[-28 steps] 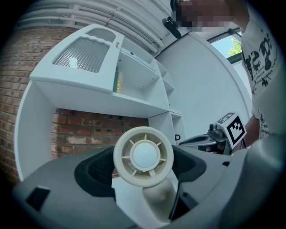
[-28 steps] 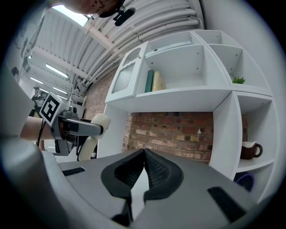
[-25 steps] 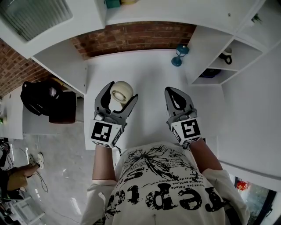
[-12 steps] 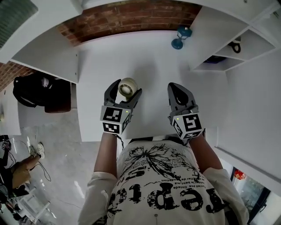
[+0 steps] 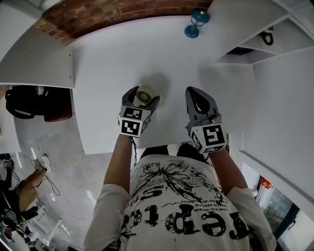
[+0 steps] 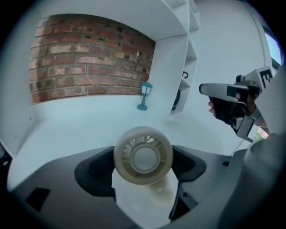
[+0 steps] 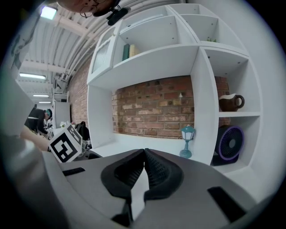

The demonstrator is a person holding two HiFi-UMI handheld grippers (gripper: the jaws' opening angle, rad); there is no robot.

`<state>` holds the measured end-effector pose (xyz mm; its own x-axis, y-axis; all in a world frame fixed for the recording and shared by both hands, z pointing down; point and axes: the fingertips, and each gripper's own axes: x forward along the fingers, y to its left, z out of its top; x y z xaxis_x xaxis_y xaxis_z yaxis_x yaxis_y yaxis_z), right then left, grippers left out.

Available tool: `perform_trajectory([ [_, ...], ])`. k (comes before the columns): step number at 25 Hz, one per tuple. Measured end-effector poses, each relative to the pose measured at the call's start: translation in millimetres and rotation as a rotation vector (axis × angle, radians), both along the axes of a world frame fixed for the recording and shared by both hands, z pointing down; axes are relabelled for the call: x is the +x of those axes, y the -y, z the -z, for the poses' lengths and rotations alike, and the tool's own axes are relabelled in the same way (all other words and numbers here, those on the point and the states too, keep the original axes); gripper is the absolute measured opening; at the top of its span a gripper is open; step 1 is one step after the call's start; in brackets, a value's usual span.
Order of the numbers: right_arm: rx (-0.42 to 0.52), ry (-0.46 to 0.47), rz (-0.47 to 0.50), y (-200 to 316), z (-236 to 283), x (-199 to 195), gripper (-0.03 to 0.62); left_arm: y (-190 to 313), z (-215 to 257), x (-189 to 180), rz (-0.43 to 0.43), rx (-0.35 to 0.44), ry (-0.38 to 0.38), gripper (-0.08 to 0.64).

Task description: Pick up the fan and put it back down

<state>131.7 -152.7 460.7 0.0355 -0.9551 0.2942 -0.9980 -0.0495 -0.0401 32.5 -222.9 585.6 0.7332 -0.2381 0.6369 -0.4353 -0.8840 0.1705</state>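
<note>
At mid-frame in the head view, the left hand-held gripper [image 5: 141,97] clamps the small cream fan [image 5: 145,93] over the white bench [image 5: 108,63]; whether the fan touches the bench is unclear. It is probably light, rigid plastic. The slatted grille looks fragile, so the rim is the place to hold. Only the left gripper view shows the jaws pressing that rim. The right hand-held gripper [image 7: 144,156] has its jaws together and is empty.

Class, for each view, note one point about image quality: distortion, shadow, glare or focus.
Head view: fisheye curves the desk edges; the fan throws a soft shadow beyond it. Left gripper view: dark vignette in the corners, fan sharp. Right gripper view: shelves bow outward, ceiling lights glare upper left.
</note>
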Motion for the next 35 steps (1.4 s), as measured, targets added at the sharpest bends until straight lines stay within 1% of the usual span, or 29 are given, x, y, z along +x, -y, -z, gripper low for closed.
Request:
perform_trajectory([
  [3, -0.008, 0.026, -0.003, -0.1, -9.0, 2.4, 0.014, 4.0, -19.7, 4.5, 0.028, -0.030, 0.035, 0.385],
  [8, -0.034, 0.046, 0.018, 1.3, -23.9, -0.6, 0.014, 8.7, -44.2, 4.9, 0.057, -0.066, 0.096, 0.385],
  [15, -0.059, 0.055, 0.031, 4.3, -34.4, -1.0, 0.014, 7.5, -69.8, -7.5, 0.091, -0.126, 0.218, 0.385],
  [21, -0.064, 0.049, 0.038, 1.0, -33.2, -3.0, 0.014, 3.9, -82.4, -8.9, 0.092, -0.125, 0.298, 0.385],
  [25, -0.061, 0.020, 0.051, -3.2, -24.8, -6.3, 0.014, -2.2, -81.7, -8.6, 0.071, -0.148, 0.300, 0.387],
  [27, -0.051, 0.010, 0.052, -4.3, -19.2, -6.1, 0.014, -2.4, -79.2, -9.9, 0.078, -0.151, 0.298, 0.387],
  [32, -0.041, 0.012, 0.044, -10.0, -8.4, -10.9, 0.014, -6.4, -58.4, -17.5, 0.096, -0.125, 0.289, 0.387],
  [34, -0.034, 0.008, 0.049, -11.1, -5.0, -14.7, 0.014, -5.1, -44.3, -19.3, 0.102, -0.096, 0.263, 0.387],
  [35, -0.030, 0.004, 0.051, -11.5, -3.3, -16.3, 0.014, -4.1, -34.8, -19.5, 0.108, -0.079, 0.237, 0.387],
])
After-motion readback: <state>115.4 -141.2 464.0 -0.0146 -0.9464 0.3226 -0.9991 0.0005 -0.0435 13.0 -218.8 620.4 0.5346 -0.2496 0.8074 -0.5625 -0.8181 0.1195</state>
